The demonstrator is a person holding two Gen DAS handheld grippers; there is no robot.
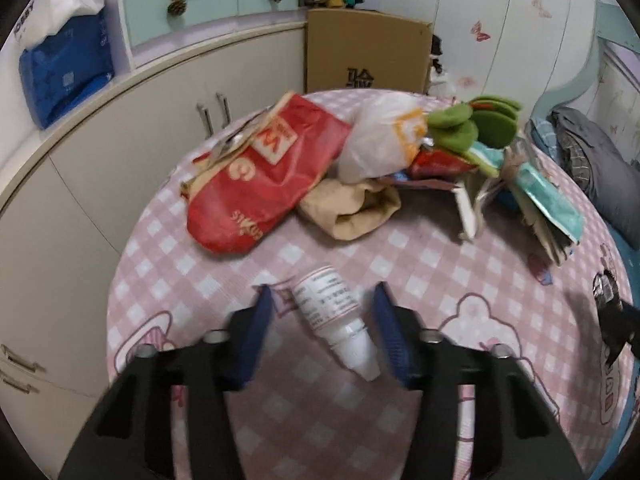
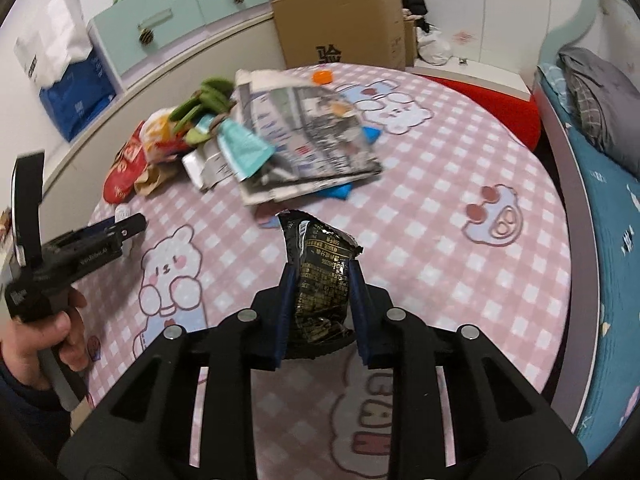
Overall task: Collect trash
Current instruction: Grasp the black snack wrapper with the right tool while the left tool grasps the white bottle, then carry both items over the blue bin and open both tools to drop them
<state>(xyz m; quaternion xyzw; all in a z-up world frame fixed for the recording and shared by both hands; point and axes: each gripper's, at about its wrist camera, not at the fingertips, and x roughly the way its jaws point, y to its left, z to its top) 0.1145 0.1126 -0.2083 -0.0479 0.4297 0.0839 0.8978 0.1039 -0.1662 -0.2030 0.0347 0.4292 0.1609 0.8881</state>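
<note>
A small white dropper bottle (image 1: 336, 320) lies on the pink checked tablecloth (image 1: 280, 248), between the blue pads of my open left gripper (image 1: 324, 308); the pads stand apart from it. Beyond it lies a trash pile: a red bag (image 1: 260, 184), a white plastic bag (image 1: 380, 140), a crumpled brown paper bag (image 1: 352, 212) and a green felt piece (image 1: 472, 124). My right gripper (image 2: 322, 276) is shut on a black snack packet (image 2: 320, 264) and holds it above the table. The left gripper (image 2: 100, 236) also shows in the right wrist view, by the pile.
Folded newspapers (image 2: 304, 140) and a teal wrapper (image 2: 244, 148) lie in the pile. An orange cap (image 2: 322, 76) sits at the table's far edge. A cardboard box (image 2: 344, 20) stands behind the table, cabinets (image 1: 120, 140) to the left, a bed (image 2: 600, 184) to the right.
</note>
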